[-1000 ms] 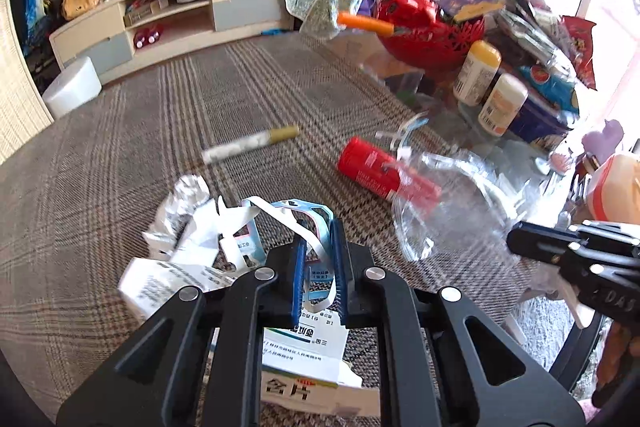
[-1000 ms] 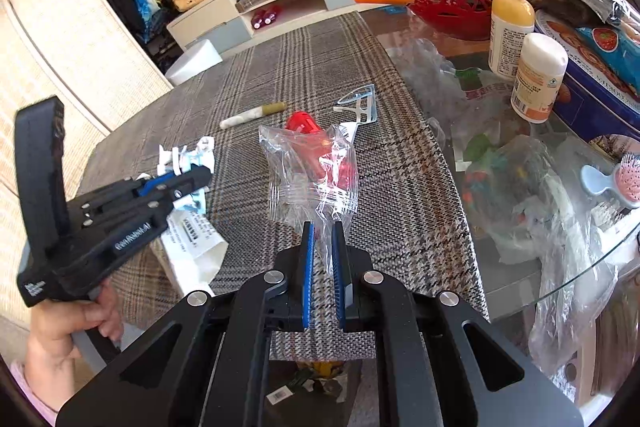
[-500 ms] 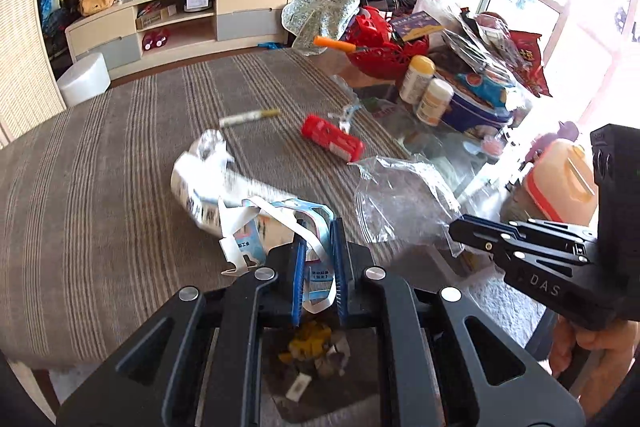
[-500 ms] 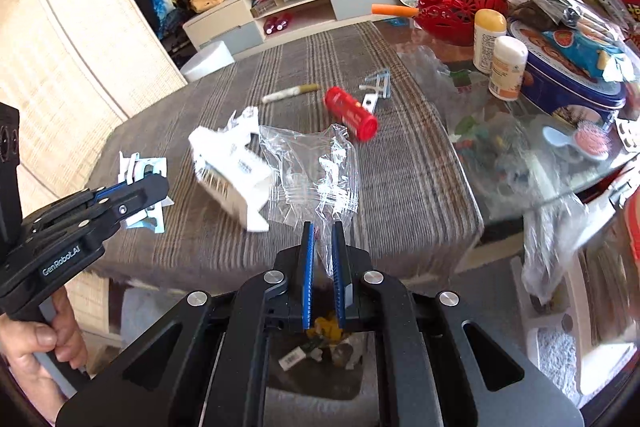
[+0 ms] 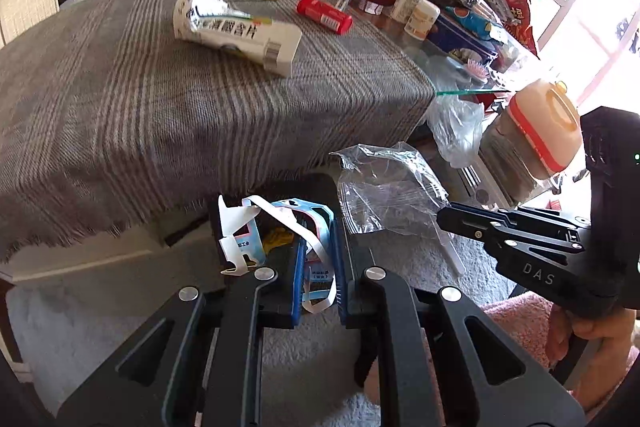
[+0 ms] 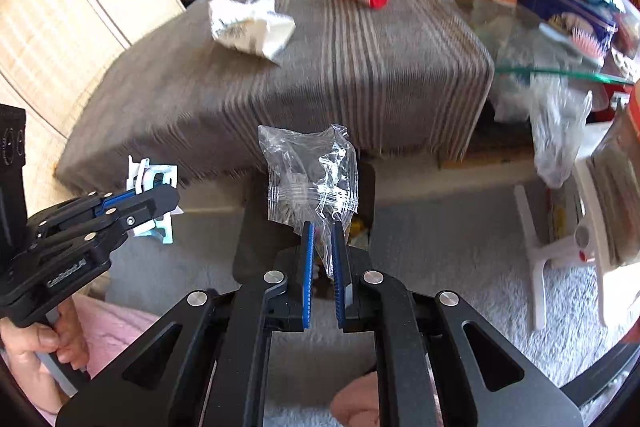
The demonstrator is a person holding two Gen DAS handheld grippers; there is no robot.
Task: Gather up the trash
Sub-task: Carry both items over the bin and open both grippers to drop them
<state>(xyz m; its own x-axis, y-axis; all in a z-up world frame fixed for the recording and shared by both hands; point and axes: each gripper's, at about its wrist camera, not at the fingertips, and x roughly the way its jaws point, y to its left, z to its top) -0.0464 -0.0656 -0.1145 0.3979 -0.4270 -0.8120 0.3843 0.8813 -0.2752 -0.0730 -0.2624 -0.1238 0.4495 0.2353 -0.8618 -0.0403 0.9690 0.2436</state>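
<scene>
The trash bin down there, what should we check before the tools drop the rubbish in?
1. Left tool grips the torn blue-and-white packaging: ok.
2. Right tool grips the clear plastic wrapper: ok.
3. Both pieces are lifted off the tablecloth: ok.
4. Dark bin sits below the wrapper: ok.
5. Packaging hangs fully over the bin opening: cannot tell, its white end pokes left.
6. All rubbish gone from the table: not ok, the crumpled white box lies there.
</scene>
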